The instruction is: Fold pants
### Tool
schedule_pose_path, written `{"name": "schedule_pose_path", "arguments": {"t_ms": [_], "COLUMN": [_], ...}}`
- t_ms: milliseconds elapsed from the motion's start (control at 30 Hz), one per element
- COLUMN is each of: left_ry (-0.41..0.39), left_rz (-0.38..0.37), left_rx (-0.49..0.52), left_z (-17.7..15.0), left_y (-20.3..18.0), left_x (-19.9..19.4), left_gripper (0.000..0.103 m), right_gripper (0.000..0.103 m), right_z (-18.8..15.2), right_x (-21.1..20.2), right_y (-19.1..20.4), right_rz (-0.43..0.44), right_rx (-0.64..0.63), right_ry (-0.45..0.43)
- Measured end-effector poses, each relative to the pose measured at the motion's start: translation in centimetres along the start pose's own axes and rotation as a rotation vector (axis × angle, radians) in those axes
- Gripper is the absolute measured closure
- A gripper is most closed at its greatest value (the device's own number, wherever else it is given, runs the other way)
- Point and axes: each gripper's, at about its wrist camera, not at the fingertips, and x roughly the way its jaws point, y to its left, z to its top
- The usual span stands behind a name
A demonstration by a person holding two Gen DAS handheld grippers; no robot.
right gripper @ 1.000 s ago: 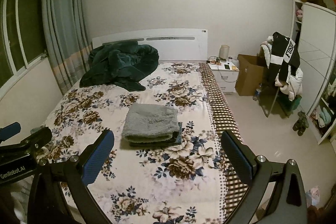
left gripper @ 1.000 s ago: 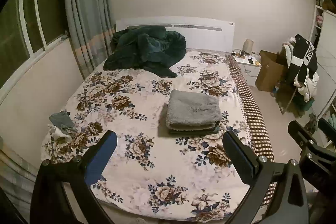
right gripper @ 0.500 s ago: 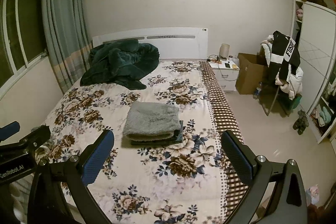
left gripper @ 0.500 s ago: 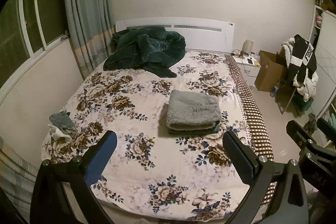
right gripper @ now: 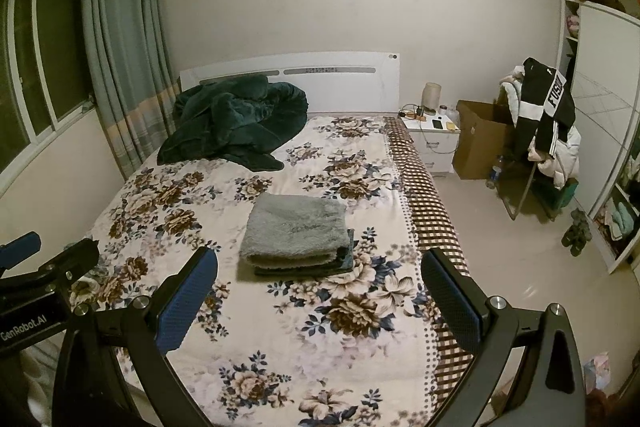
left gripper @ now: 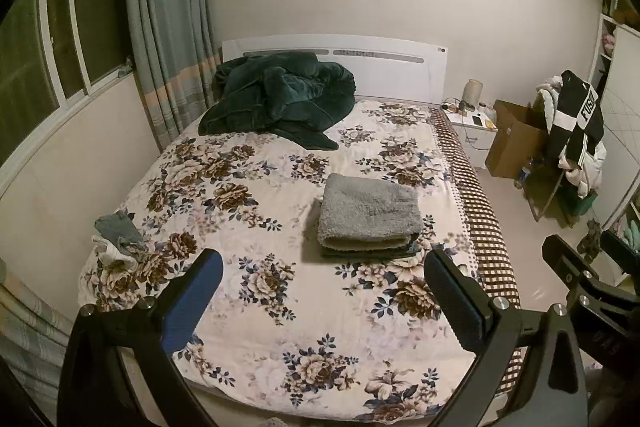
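Fluffy grey pants (left gripper: 368, 215) (right gripper: 296, 231) lie folded into a neat rectangle on top of a darker folded garment (right gripper: 348, 259), near the middle of the floral bedspread (left gripper: 256, 283) (right gripper: 280, 331). My left gripper (left gripper: 324, 267) hovers open above the foot of the bed, well short of the stack, with nothing between its fingers. My right gripper (right gripper: 320, 265) is likewise open and empty, held back from the stack. In each wrist view the other gripper shows at the frame edge.
A crumpled dark green blanket (left gripper: 280, 99) sits by the white headboard (left gripper: 392, 71). Small rumpled clothes (left gripper: 118, 235) lie at the bed's left edge. A nightstand (right gripper: 434, 139), cardboard box (right gripper: 478, 139) and a chair piled with clothes (right gripper: 548, 123) stand on the right.
Both grippers have drifted slightly back and up from the bed; the folded stack has not moved and both grippers stay open.
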Motion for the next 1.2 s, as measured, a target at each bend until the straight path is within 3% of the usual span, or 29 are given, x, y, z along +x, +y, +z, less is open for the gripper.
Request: {"name": "schedule_pose_path", "arguments": {"t_ms": [1200], "left_ry": [0.003], "left_rz": [0.003], "left_rx": [-0.004], "left_z": [-0.01], "left_y": [-0.03], "left_x": [-0.26], "left_gripper": [0.0], "right_gripper": [0.0], "right_z": [-0.08], "right_x": [0.02], "right_y": [-0.13], "right_rz": [0.007], "right_rx": [0.0], "right_ry": [0.007]}}
